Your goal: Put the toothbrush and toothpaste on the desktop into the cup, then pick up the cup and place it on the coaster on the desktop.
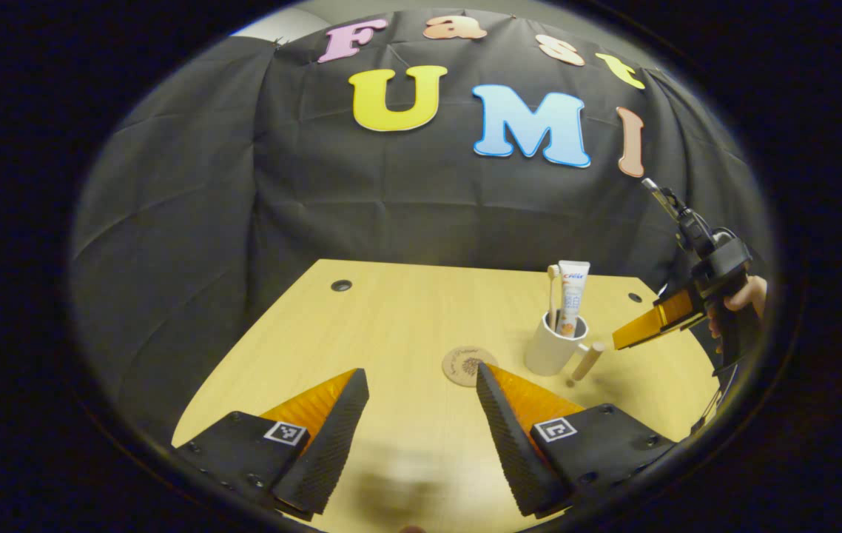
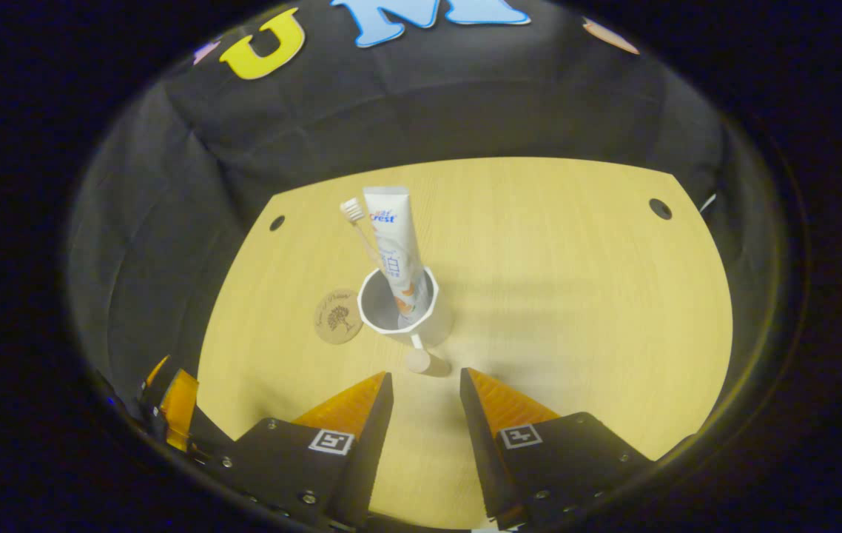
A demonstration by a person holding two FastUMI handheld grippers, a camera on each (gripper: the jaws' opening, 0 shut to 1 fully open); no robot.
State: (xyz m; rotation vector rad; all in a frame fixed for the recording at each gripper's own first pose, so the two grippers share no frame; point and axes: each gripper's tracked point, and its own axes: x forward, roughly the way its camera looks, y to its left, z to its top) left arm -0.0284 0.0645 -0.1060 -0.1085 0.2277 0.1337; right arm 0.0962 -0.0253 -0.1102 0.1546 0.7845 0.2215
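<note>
Cup (image 2: 399, 311): white, upright on your worktop (image 2: 576, 296), centre of the right gripper view, its handle (image 2: 418, 357) pointing toward the lower edge. Toothpaste (image 2: 394, 248): stands in the cup, leaning. Toothbrush (image 2: 358, 222): also in the cup, head up, just left of the tube. Coaster (image 2: 337, 317): flat on the worktop, just left of the cup, bare. Your right hand-held gripper (image 2: 425, 385): fingers parted, empty, just short of the handle. Your left hand-held gripper (image 1: 421, 385): fingers wide apart, empty, lower frame of the left gripper view.
</note>
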